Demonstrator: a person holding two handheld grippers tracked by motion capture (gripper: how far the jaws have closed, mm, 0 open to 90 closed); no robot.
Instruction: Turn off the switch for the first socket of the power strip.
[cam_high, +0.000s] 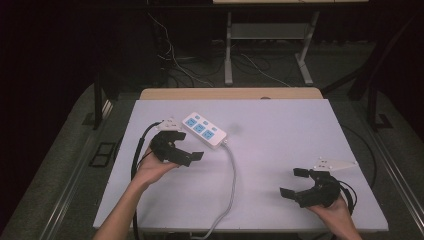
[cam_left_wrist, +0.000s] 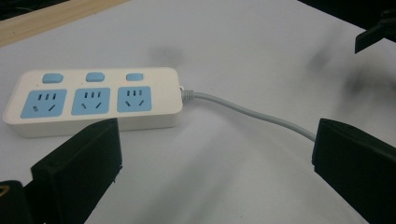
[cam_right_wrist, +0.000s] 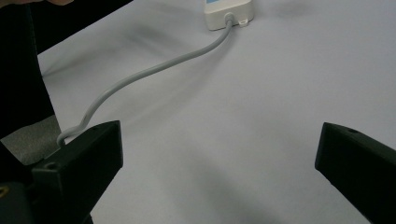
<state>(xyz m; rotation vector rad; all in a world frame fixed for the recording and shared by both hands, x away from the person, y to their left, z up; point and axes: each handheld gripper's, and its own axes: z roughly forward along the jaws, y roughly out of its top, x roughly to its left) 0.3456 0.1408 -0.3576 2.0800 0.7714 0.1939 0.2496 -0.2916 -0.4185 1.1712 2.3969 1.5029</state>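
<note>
White power strip (cam_high: 203, 130) lying flat toward the counter's (cam_high: 280, 130) far left, grey cord (cam_high: 231, 170) trailing off the near edge. Left hand-held gripper (cam_high: 184, 148) just beside it, right hand-held gripper (cam_high: 295, 182) near the right corner — both agape, empty. Risk: snagged cord dragging the strip. No containers.

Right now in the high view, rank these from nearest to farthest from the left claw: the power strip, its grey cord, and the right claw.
1. Power strip: just beyond and right of the left claw, close beside it.
2. Grey cord: right of that claw, running toward the table's near edge.
3. Right claw: far across, near the table's right side.
</note>
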